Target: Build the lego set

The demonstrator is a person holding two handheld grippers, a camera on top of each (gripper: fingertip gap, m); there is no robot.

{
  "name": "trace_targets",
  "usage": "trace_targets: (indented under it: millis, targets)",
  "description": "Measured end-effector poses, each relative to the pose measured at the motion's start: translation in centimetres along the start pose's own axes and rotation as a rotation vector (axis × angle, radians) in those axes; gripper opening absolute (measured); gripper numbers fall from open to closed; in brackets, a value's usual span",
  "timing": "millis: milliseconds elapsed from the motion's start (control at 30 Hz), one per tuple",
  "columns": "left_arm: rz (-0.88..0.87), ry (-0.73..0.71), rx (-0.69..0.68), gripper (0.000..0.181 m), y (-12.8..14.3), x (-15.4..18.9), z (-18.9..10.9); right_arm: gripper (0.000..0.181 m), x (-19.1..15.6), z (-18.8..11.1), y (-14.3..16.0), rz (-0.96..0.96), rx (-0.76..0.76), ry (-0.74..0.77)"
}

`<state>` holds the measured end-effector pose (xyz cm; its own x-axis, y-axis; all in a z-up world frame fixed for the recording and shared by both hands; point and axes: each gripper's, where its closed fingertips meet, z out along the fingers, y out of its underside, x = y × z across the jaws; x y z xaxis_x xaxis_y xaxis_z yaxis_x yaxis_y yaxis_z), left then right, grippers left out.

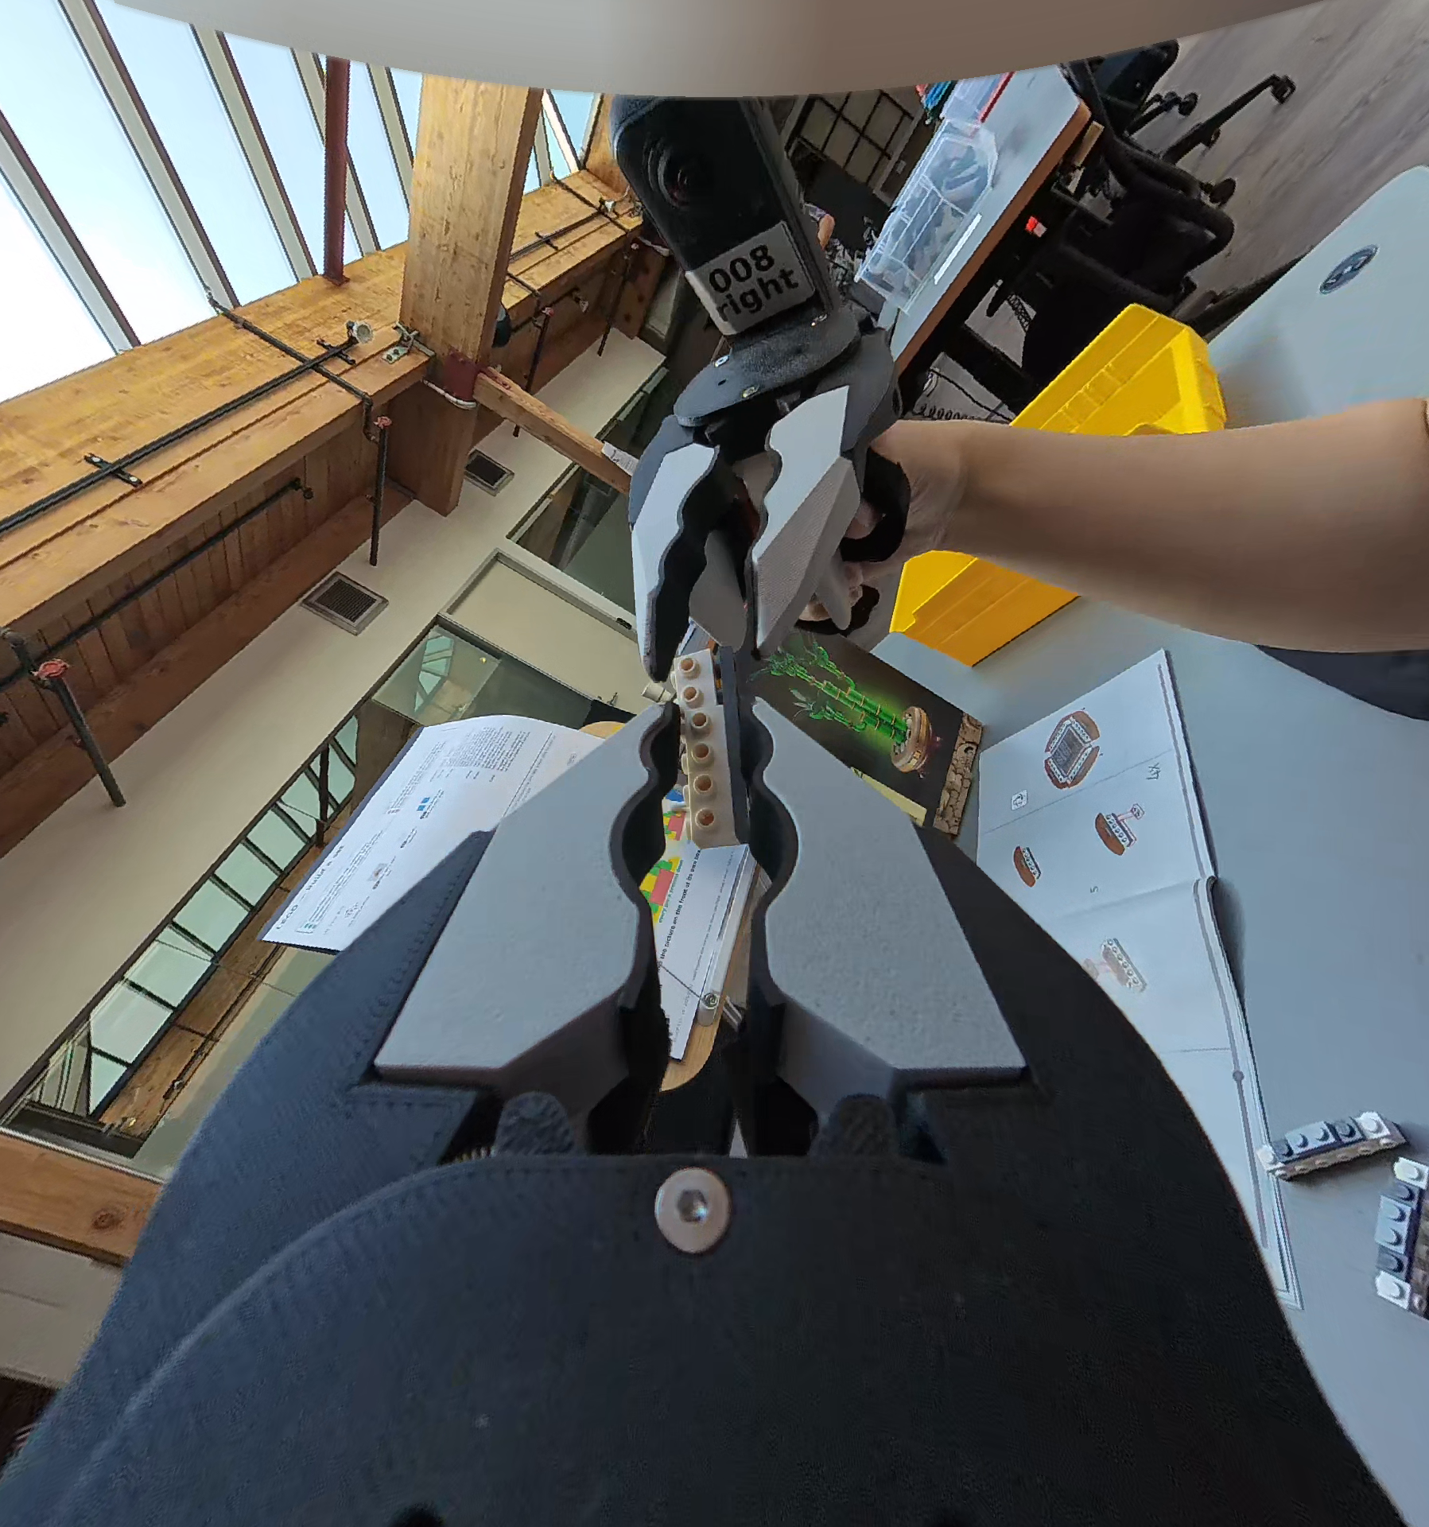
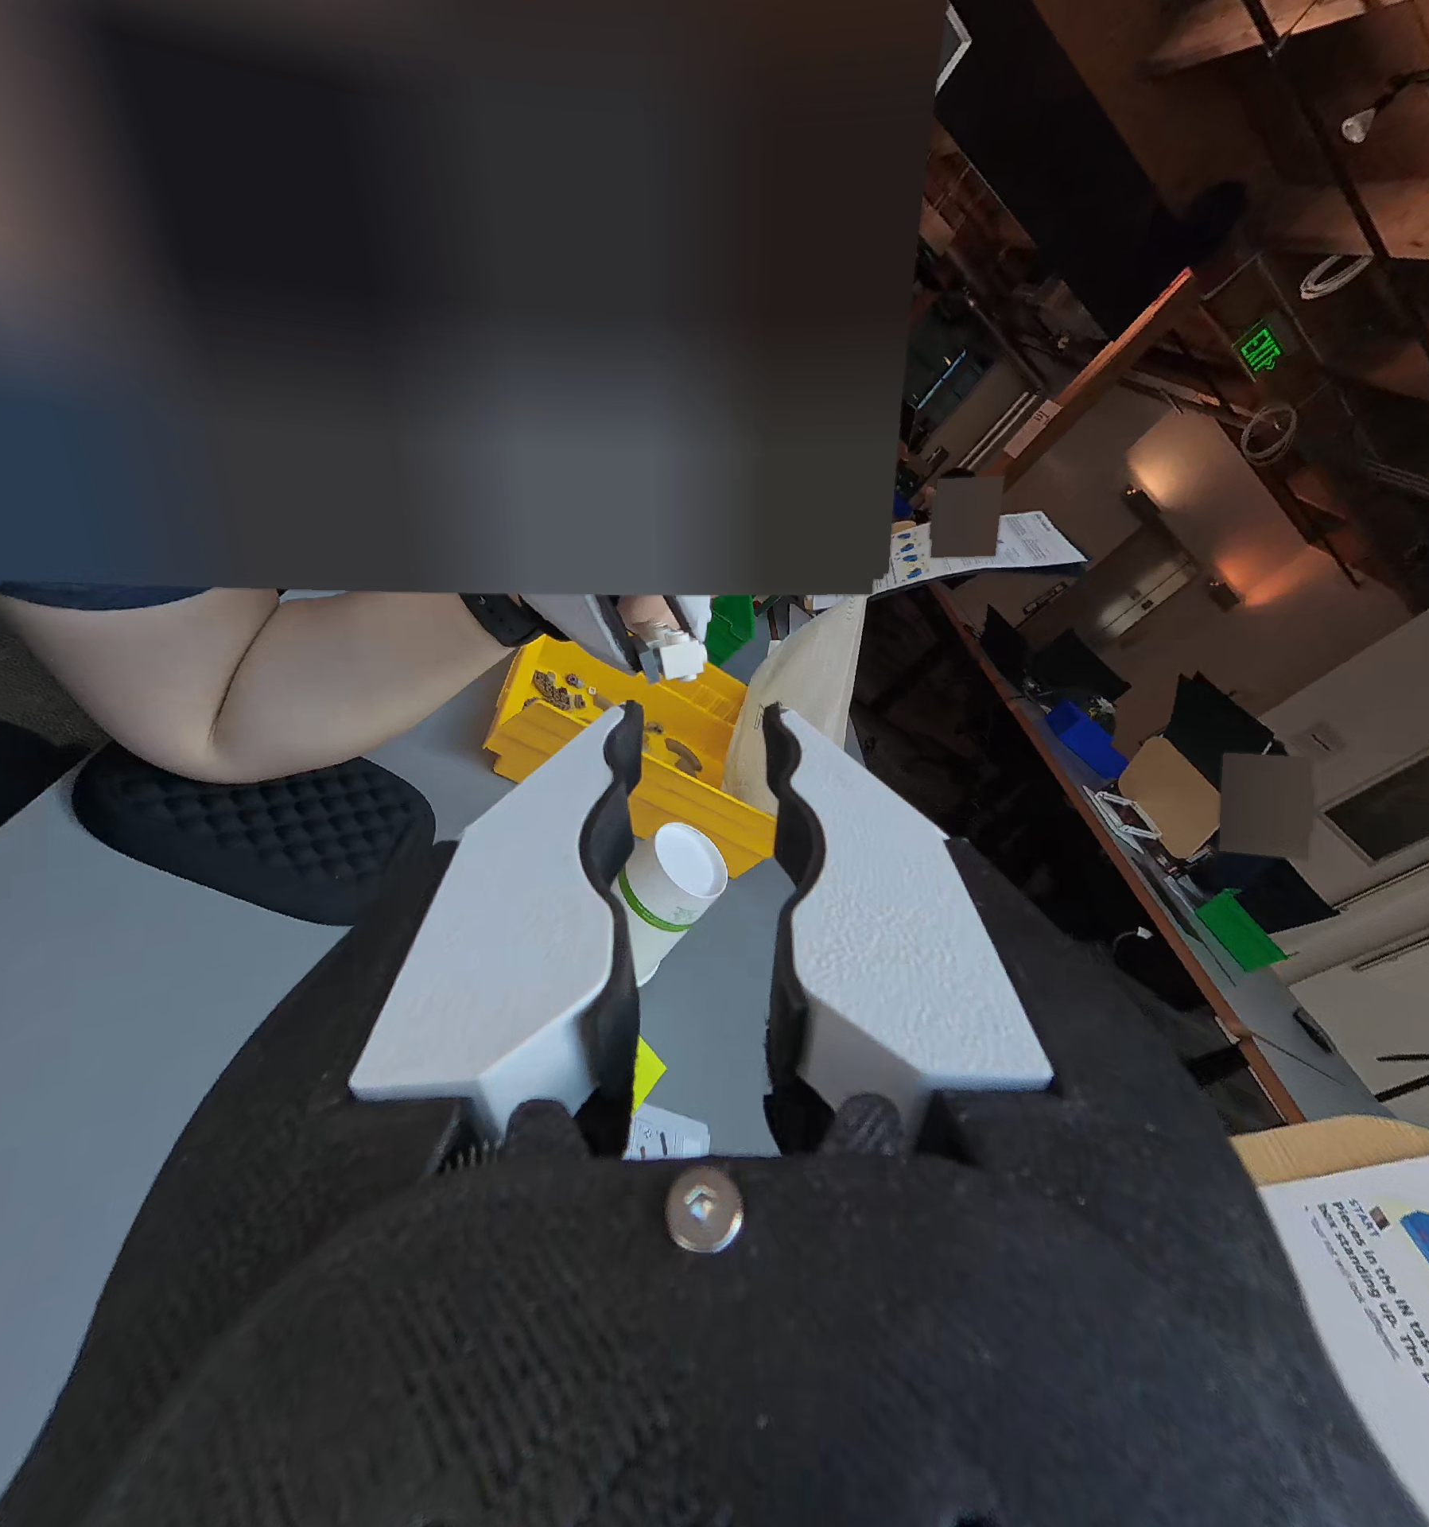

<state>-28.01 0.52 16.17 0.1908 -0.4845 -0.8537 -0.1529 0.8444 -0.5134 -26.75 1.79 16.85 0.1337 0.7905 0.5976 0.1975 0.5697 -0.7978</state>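
1. Left tongs: narrowed onto a tan studded lego piece, with a thin black plate pressed against its side; both held up off the counter, studs facing the camera's left.
2. Right tongs, seen from the left wrist view: pointing down at the top end of that same tan piece, tips just above or touching it — cannot tell which.
3. Right tongs in own view: parted to a moderate gap, nothing between the pads. Paper cup and yellow bin visible through the gap, lying farther off.
4. Left tongs at the far end of the right wrist view, carrying a small white and grey lego bit; mostly hidden by the blur patch above.
5. Person's hand wrapped round the right handle, forearm reaching in from the right edge.
6. Open instruction booklet flat on the grey counter, right of the held piece.
7. Two small grey-and-white lego assemblies resting on the counter just beside the booklet's near corner, close together but apart.
8. Set box with green plant artwork lying behind the tongs, next to the booklet.
9. Yellow bin beyond the forearm; in the right wrist view, small brown pieces inside it.
10. Printed sheets on a wooden board propped behind the left tongs.
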Motion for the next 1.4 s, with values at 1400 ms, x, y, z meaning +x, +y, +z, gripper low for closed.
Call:
trace_targets:
  millis: [1400]
  targets:
    - [-0.016, 0.078, -0.059, 0.011, 1.5, 1.6, 1.6, 0.016, -1.3, 0.8, 1.5, -0.016, -0.084, -0.056]
